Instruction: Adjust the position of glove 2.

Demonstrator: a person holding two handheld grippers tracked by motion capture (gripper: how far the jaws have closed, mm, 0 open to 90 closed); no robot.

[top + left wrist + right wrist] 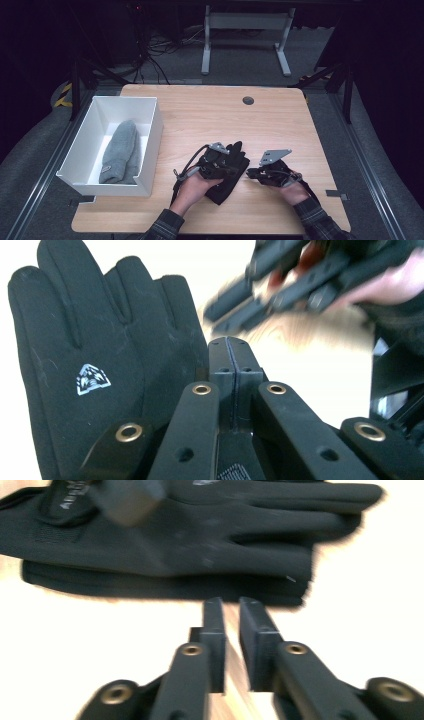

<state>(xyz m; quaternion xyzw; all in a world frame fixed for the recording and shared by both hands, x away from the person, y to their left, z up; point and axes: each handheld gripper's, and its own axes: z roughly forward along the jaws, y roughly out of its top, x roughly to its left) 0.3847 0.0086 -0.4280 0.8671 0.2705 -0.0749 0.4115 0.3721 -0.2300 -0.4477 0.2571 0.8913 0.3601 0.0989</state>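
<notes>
The left tongs point(231, 347) are seen pressed together, nothing between them, beside a black glove point(100, 365) spread on the pale table point(320, 370); the right tongs point(295, 280) are blurred beyond.

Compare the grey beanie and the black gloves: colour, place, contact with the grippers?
The grey beanie is light grey; the black gloves are black with a small white logo. The beanie lies inside the white box; the gloves lie on the bare table. Both grippers work at the gloves, none near the beanie. Both are soft winter wear lying flat.
</notes>
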